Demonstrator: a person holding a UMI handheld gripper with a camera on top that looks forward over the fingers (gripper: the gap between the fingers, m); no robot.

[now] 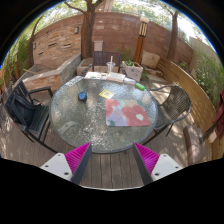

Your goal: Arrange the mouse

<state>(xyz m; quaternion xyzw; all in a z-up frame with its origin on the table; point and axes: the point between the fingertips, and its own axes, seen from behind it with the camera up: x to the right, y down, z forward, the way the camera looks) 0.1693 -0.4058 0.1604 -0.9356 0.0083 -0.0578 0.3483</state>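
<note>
The gripper (113, 160) hovers over wooden deck boards (112, 172), fingers apart and empty, short of the near edge of a round glass counter (75, 125). On the glass, a small dark mouse (82, 96) lies toward the far left edge, with a floral mat (127, 112) toward the right edge and metal chairs (28, 108) around.

Round glass table (75, 120) on wooden deck (110, 168), black chairs (28, 108) beside it

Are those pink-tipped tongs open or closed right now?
Open. The tongs show two pink pads set wide apart, with bare deck boards between them and nothing held; the round glass table lies beyond them.
</note>
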